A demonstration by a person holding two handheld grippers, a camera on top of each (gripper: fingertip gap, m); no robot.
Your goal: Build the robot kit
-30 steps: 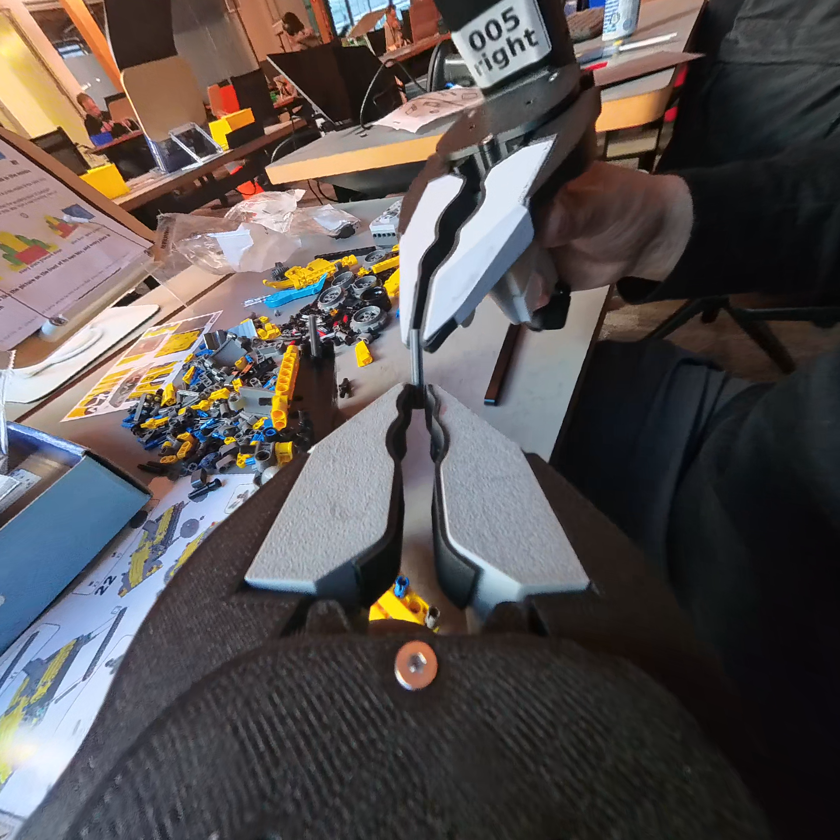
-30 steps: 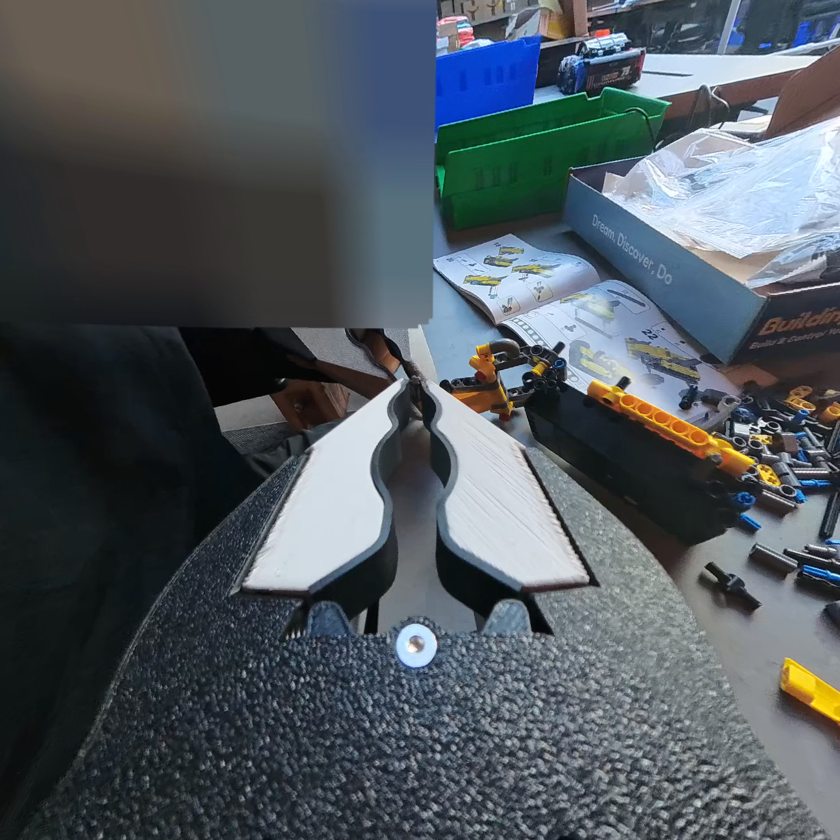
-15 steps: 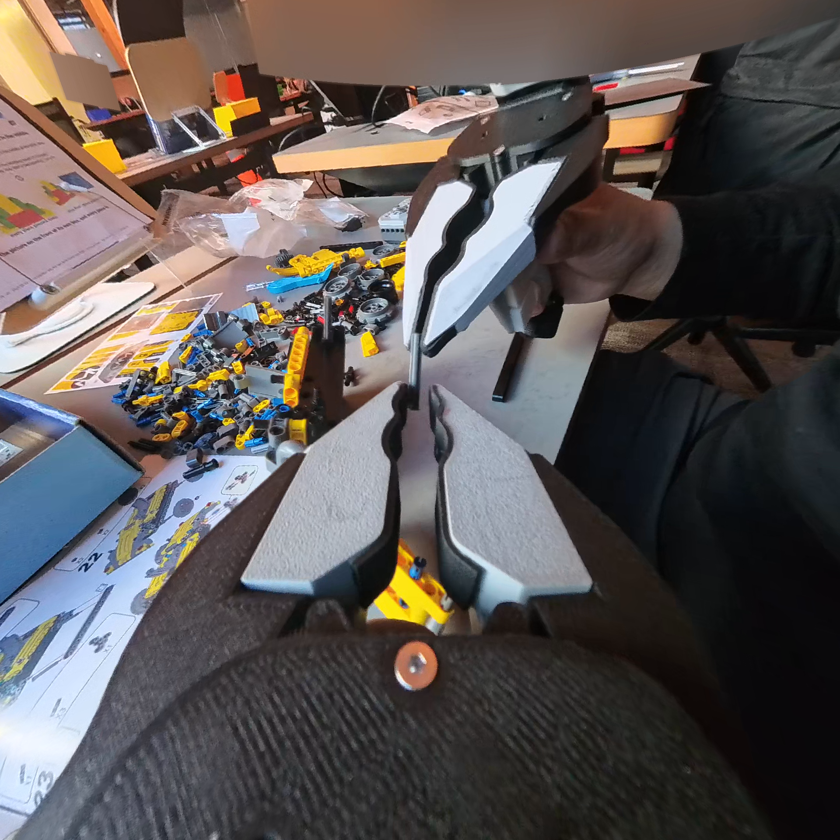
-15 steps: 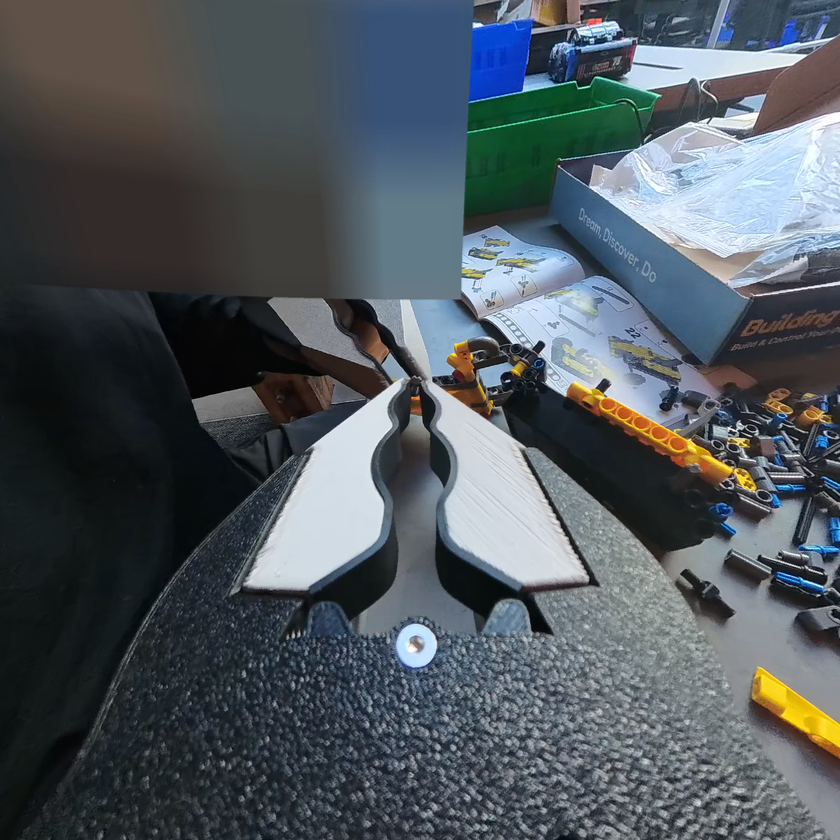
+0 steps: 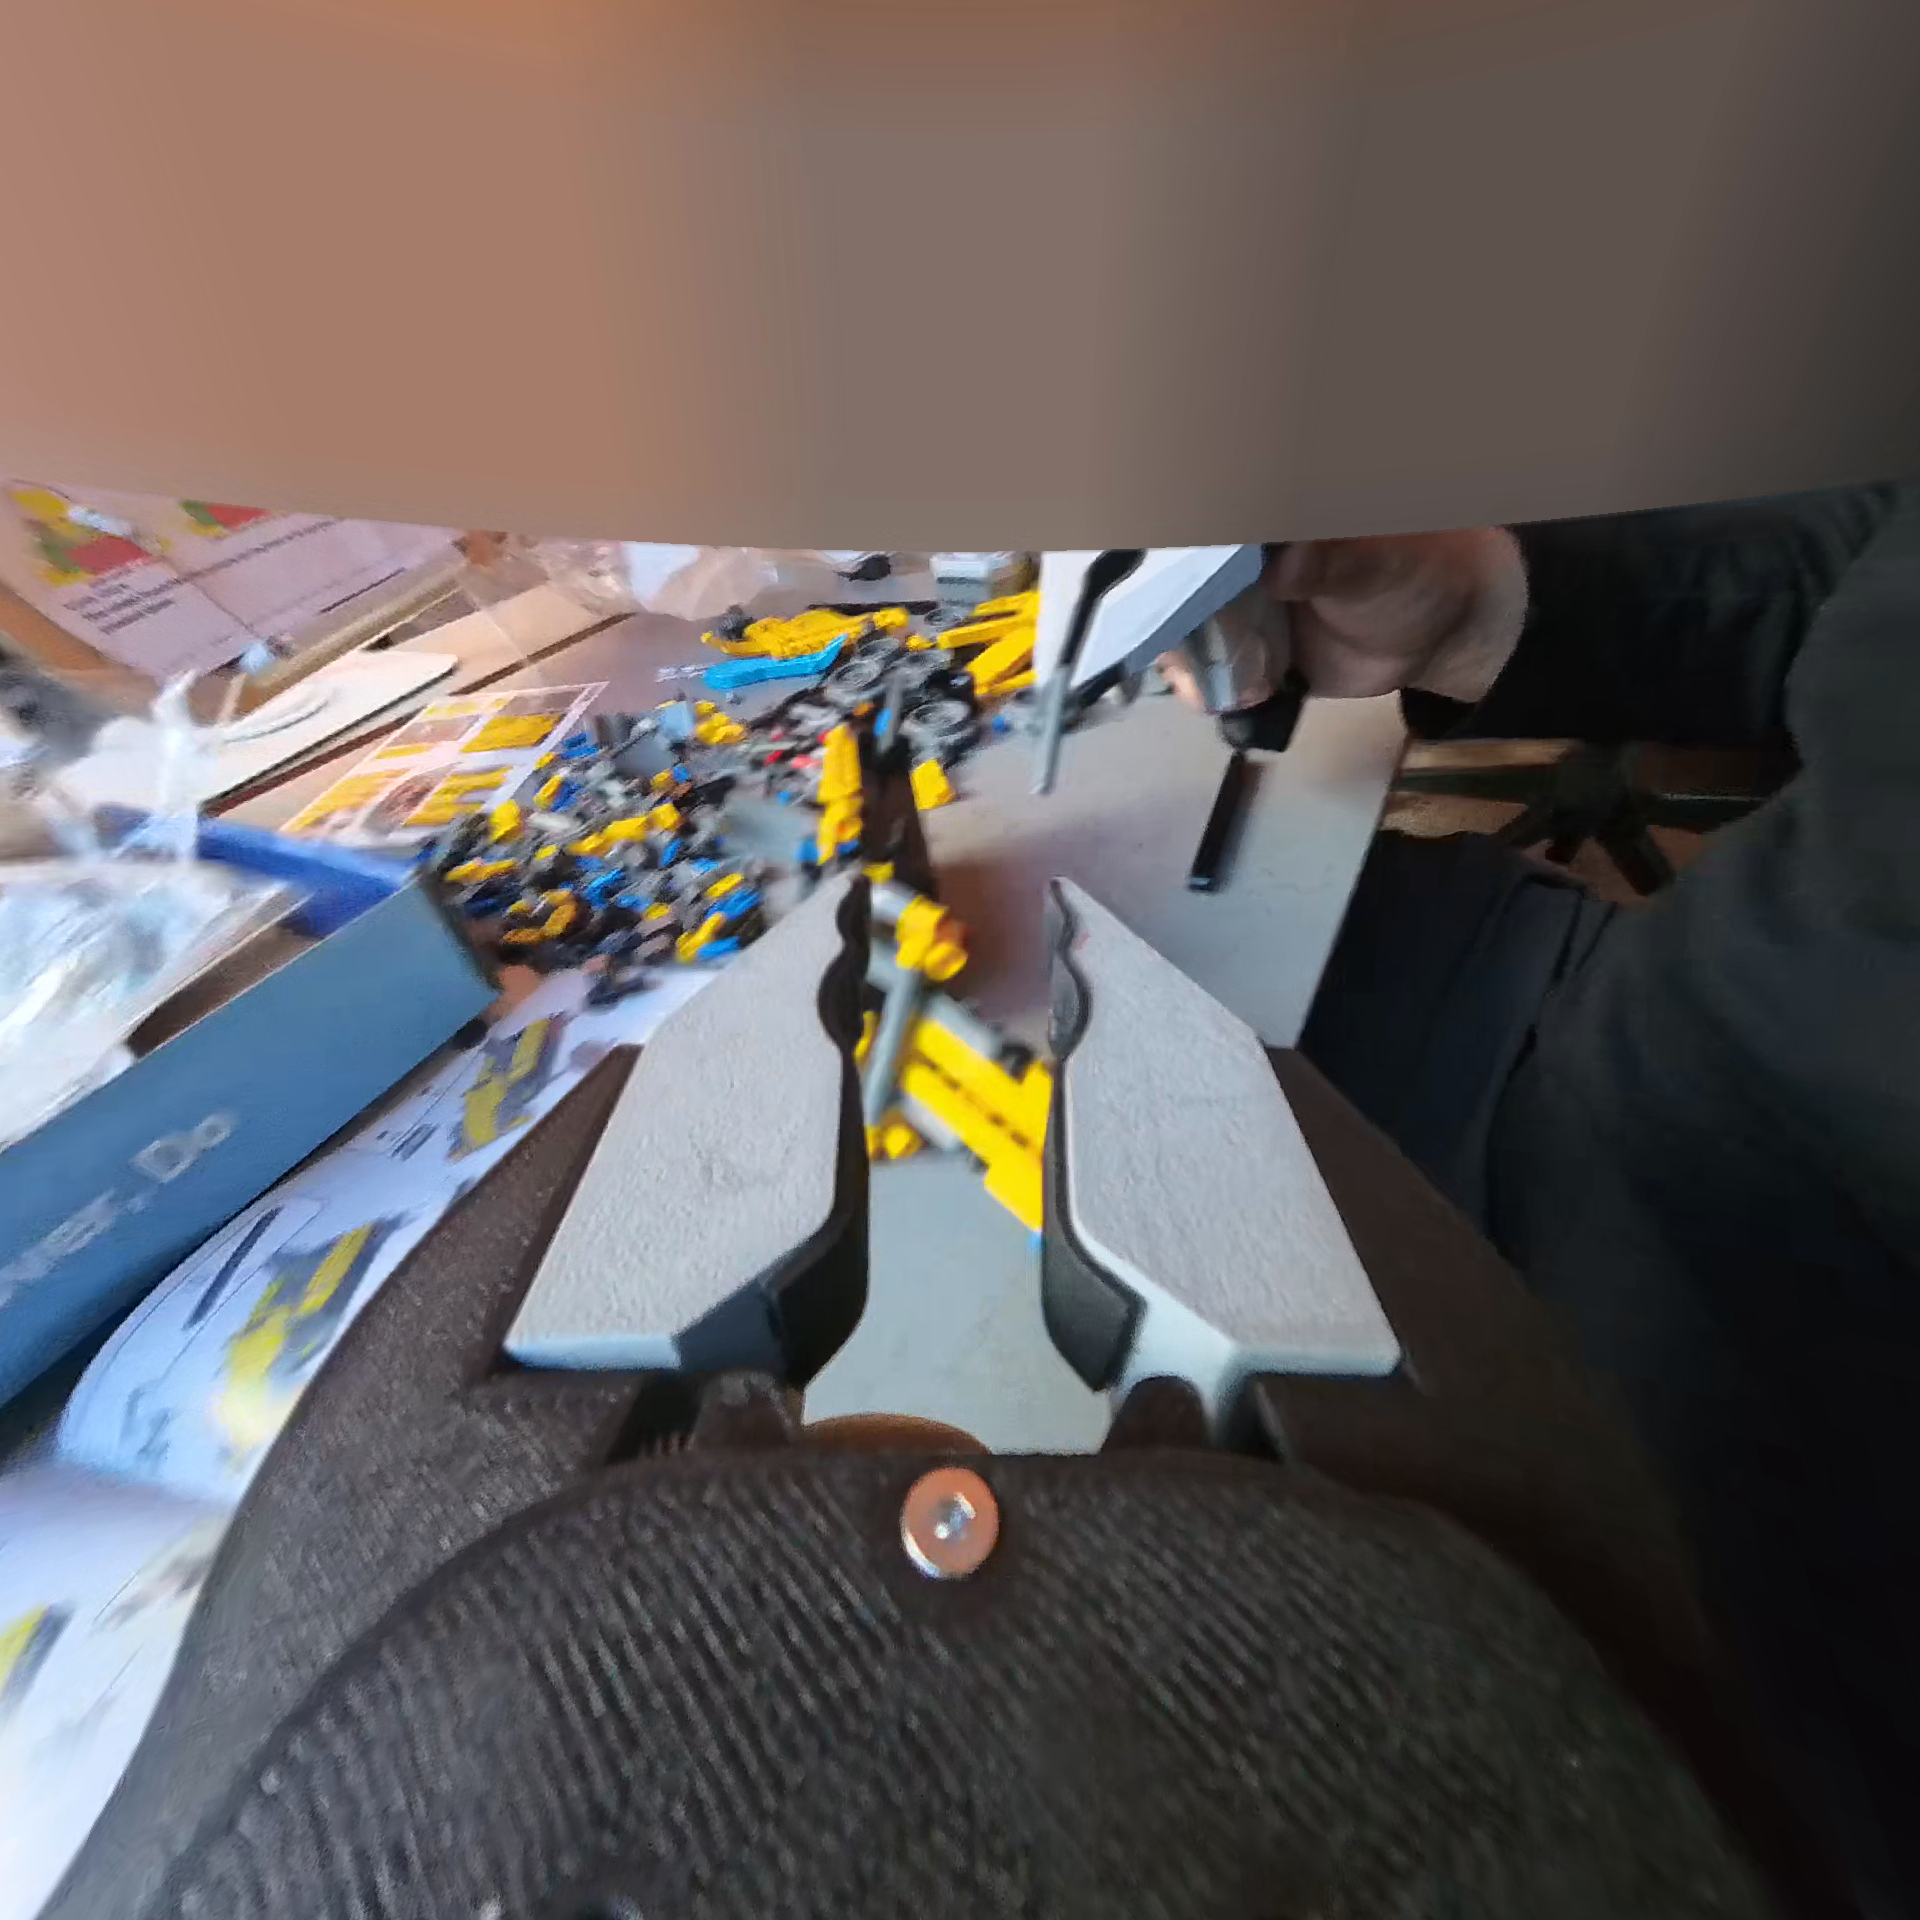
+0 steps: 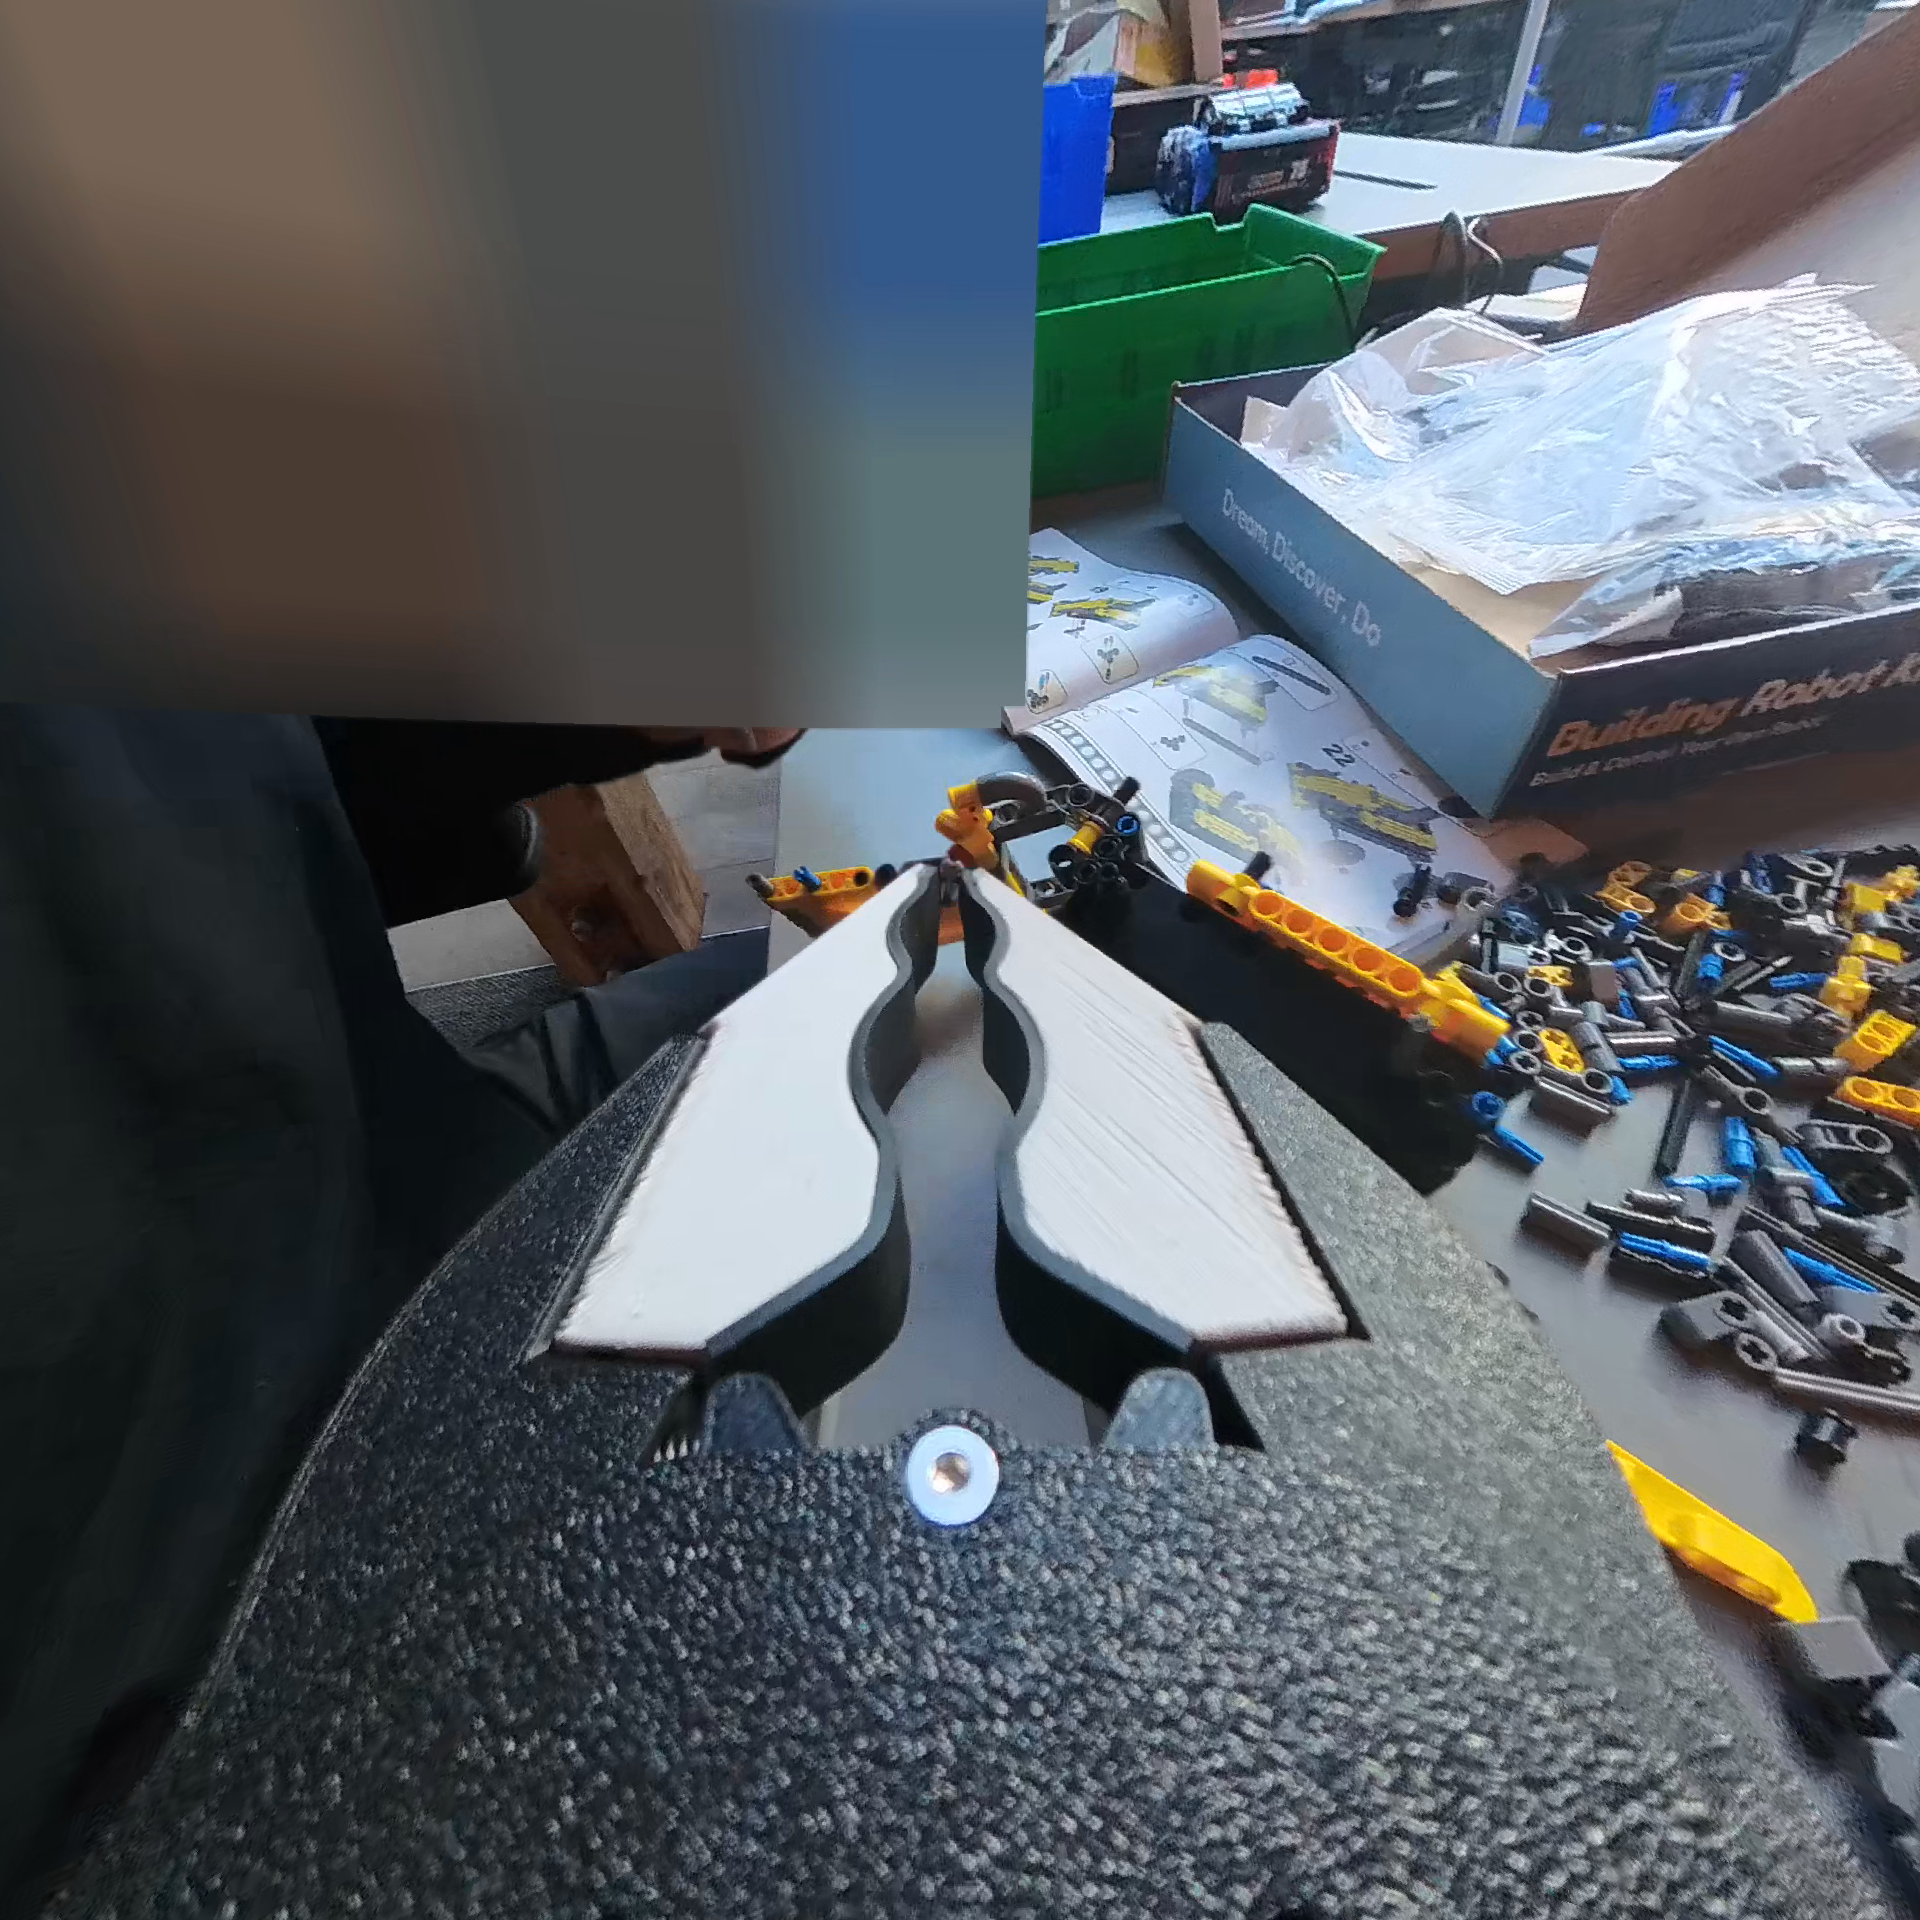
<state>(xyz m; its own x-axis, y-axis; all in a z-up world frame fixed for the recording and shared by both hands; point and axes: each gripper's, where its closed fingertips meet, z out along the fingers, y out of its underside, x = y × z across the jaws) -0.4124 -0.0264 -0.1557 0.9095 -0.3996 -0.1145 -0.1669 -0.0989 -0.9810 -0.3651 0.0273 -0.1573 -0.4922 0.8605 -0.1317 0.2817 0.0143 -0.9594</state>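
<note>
The left gripper (image 5: 951, 904), spread wide, hovers over a yellow brick model (image 5: 961, 1081) on the counter (image 5: 1143, 831). The right gripper (image 6: 948, 878) pinches a thin grey rod (image 5: 1051, 743) above loose bricks (image 6: 1714, 1060).

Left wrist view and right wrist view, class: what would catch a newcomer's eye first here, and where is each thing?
First, the heap of yellow, blue and grey building-kit parts spread on the table, right of the right tool. That tool is shut on a thin grey axle. The left tool gapes open over a small yellow assembly, with a blue cardboard box and an open instruction booklet beside it.
</note>
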